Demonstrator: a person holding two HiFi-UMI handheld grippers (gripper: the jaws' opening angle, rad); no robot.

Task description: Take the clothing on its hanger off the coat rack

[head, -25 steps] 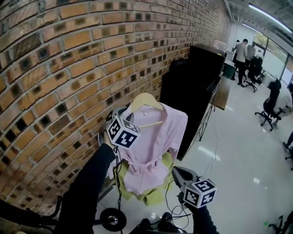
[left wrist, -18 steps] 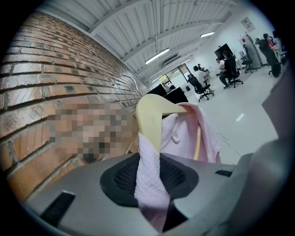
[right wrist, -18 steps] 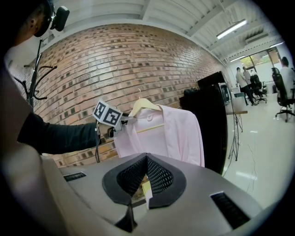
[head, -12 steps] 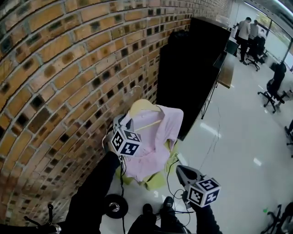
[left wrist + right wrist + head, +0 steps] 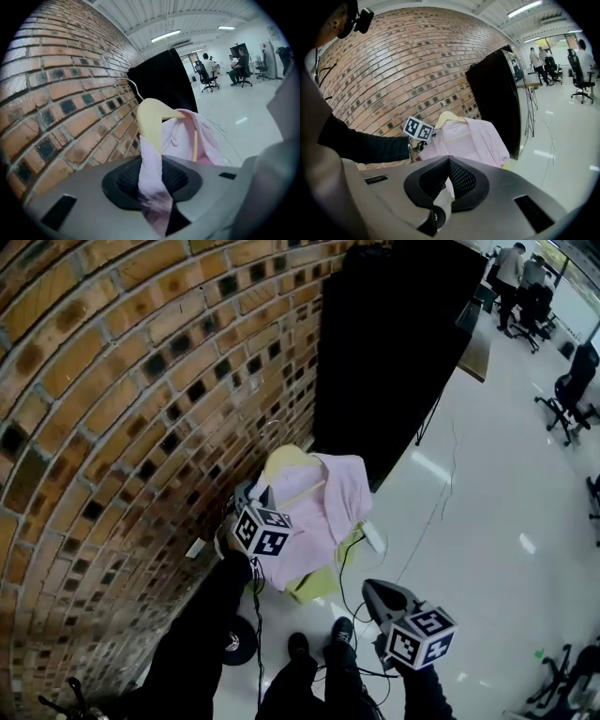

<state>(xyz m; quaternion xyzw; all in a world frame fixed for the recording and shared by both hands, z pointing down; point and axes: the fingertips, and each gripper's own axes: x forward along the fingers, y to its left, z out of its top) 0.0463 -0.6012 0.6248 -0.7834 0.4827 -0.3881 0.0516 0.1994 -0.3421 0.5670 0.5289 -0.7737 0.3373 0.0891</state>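
Note:
A pink garment hangs on a cream wooden hanger close to the brick wall. The hanger's wire hook stands free in the air, with no rail under it. My left gripper is shut on the garment's shoulder where it lies over the hanger's arm. In the left gripper view the pink cloth is pinched between the pads, with the hanger just beyond. My right gripper hovers lower right of the garment, apart from it, shut on nothing. The right gripper view shows the garment ahead.
The brick wall runs along the left. A tall black panel stands behind the garment. Yellow-green cloth lies below it, with cables and a black wheel on the floor. Office chairs and people stand far right.
The head view has tipped further down, so the garment and both grippers sit lower against the wall and floor. The left gripper keeps its hold; the right gripper stays where it was.

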